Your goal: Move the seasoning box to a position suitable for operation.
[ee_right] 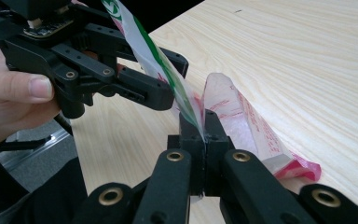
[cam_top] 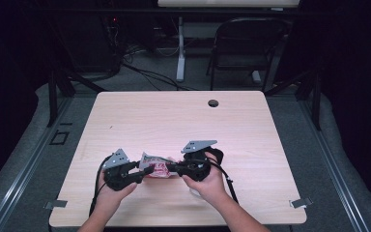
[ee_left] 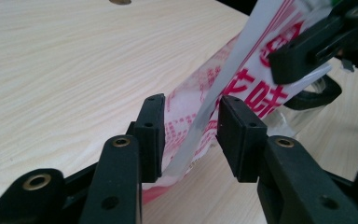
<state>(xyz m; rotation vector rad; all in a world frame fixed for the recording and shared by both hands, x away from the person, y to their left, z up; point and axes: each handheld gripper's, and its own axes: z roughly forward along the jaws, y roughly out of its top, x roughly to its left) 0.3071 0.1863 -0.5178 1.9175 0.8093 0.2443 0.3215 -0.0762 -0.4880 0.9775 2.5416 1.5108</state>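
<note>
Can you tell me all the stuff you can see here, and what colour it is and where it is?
plastic bag: one, white with red print and a green stripe, held up off the near part of the table between the two grippers
table: one, light wood, in the middle of the floor, with a small round hole near its far edge
folding chair: one, dark, behind the table
white desk leg: one, white, on the floor beyond the table
left hand-held gripper: one, black, jaws apart with the bag's edge between them, pads not pressing on it
right hand-held gripper: one, black, jaws shut on the bag's edge
hands: two, left hand and right hand, at the near edge of the table
</note>
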